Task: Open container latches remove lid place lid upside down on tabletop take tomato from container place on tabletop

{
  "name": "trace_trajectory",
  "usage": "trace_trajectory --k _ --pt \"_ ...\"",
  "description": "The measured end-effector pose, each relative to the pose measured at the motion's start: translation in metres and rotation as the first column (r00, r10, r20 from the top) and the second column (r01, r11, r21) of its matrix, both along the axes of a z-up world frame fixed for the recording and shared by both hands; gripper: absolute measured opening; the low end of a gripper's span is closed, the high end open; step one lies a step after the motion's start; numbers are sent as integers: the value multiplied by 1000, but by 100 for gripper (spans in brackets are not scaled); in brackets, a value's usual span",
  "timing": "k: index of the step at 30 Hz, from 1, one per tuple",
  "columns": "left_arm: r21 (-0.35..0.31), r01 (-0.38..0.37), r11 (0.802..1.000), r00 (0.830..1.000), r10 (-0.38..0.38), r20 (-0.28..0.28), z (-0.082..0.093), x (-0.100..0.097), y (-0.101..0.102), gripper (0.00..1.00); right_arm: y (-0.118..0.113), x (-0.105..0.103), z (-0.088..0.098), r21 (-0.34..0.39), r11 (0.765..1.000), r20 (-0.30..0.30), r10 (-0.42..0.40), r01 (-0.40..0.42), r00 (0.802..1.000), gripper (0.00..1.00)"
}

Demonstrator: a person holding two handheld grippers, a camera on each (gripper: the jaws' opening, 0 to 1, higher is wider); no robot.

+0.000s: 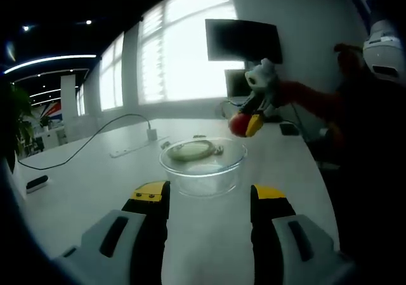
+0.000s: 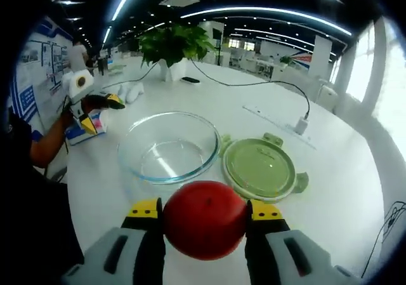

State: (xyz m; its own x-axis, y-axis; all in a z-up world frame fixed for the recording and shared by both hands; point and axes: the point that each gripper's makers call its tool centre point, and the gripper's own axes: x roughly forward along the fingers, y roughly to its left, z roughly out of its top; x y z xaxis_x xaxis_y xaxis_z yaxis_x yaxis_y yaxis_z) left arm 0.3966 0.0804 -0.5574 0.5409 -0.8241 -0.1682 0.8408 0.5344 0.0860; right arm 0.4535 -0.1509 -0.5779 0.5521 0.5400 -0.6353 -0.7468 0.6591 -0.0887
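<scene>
The red tomato (image 2: 204,220) sits between the jaws of my right gripper (image 2: 204,210), which is shut on it and holds it in the air above the near side of the table. Beyond it the clear glass container (image 2: 168,146) stands without contents, and the green lid (image 2: 259,167) lies flat on the table to its right, latches splayed out. My left gripper (image 1: 209,193) is open with nothing between its jaws, and the glass container (image 1: 203,164) is just ahead of it. In the left gripper view the right gripper (image 1: 252,124) carries the tomato (image 1: 238,125) above the container's far right.
A white table (image 2: 330,196) carries a power strip (image 2: 279,121) with a black cable, a potted plant (image 2: 171,44) at the far end and a blue box (image 2: 85,131) by the left gripper (image 2: 100,112). A dark monitor (image 1: 241,40) hangs on the wall.
</scene>
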Motion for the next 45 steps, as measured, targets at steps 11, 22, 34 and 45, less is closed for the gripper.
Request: trace_trajectory --k 11,22,34,45 --pt "2 -1 1000 1000 1 -1 0 0 0 45 -2 -7 -37 6 1000 -73 -17 18 997 45" --pt "-1 2 1000 1000 -2 -1 0 0 -1 45 -1 -12 -44 27 999 -84 -24 27 996 45" --pt "6 3 1000 1000 -3 0 -1 0 -2 45 -2 -17 -48 72 997 -54 12 -8 998 46" --pt "9 2 1000 1000 -2 1 -1 0 -1 45 1 -19 -46 102 994 -35 28 -25 999 46"
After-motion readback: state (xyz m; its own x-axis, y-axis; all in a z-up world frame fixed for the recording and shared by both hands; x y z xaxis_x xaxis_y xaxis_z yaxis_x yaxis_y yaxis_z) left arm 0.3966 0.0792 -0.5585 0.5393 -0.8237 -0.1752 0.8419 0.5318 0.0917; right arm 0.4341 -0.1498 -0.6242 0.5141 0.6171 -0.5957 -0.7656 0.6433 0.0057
